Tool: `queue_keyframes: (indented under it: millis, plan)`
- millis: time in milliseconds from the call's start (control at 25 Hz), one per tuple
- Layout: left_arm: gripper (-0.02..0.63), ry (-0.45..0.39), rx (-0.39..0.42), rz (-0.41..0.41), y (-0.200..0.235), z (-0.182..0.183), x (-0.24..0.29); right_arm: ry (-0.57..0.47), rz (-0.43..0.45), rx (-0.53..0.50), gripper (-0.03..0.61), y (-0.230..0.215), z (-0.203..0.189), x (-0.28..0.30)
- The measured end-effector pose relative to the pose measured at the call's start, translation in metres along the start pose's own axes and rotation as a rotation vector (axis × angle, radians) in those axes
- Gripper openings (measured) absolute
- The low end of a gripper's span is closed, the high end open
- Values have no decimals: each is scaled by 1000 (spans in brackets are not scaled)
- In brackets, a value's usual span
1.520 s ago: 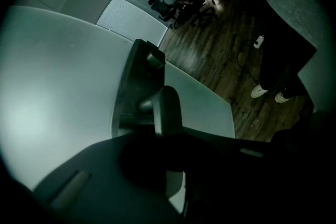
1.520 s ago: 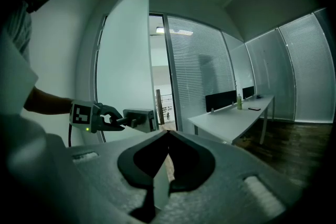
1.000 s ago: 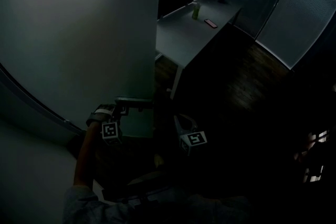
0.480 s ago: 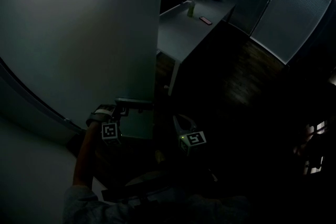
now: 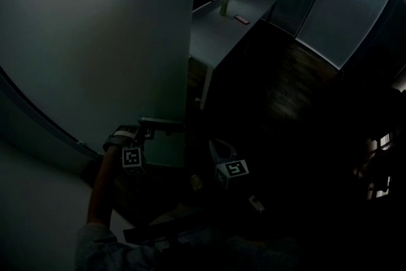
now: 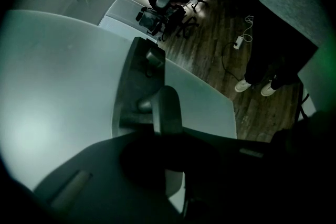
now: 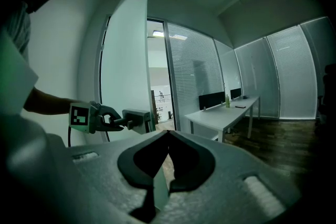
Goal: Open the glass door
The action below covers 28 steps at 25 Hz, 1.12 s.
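Left gripper (image 5: 146,132) clamped the handle (image 5: 162,125) at the door's (image 5: 95,41) five o'clock. Right gripper (image 7: 168,132) was closed, empty. Opening seemed underway; next needed a steady, wider pull.

So there's a long white desk (image 5: 216,41) sitting at the far side of the room, with a green bottle (image 5: 223,6) standing on it and a small flat phone-looking thing (image 5: 241,19) lying just to the right of the bottle. Dark screens (image 7: 211,100) are standing along the desk's far edge. Closed blinds (image 5: 339,9) are covering the walls to the right. The dark wood floor (image 5: 285,85) is catching a little light. Over in the left gripper view, black office chairs (image 6: 163,18) are crowding together far off, a power strip (image 6: 239,42) is lying on the floor, and someone's white shoes (image 6: 243,85) are showing nearby.
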<state>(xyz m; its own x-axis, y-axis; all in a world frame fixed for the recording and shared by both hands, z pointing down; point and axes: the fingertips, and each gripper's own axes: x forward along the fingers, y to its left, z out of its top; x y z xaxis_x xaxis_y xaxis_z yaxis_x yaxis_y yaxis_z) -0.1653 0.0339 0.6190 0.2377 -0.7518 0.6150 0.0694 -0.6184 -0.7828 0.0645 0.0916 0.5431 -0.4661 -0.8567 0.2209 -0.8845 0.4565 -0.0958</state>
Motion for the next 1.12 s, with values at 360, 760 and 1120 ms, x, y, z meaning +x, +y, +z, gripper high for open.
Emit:
queue_keyframes:
  millis: [360,760,1120]
  plan:
    - [21,-17,30,11,-18,1,-24,0,-45,9,0,23,-12,-29]
    - [20,-31,59,11,-42,1,-51,14,-53,1,0,48,-26,-55]
    - [18,-17,83,5,-60,-3,-71,10,-50,-2,0,53,-26,-68]
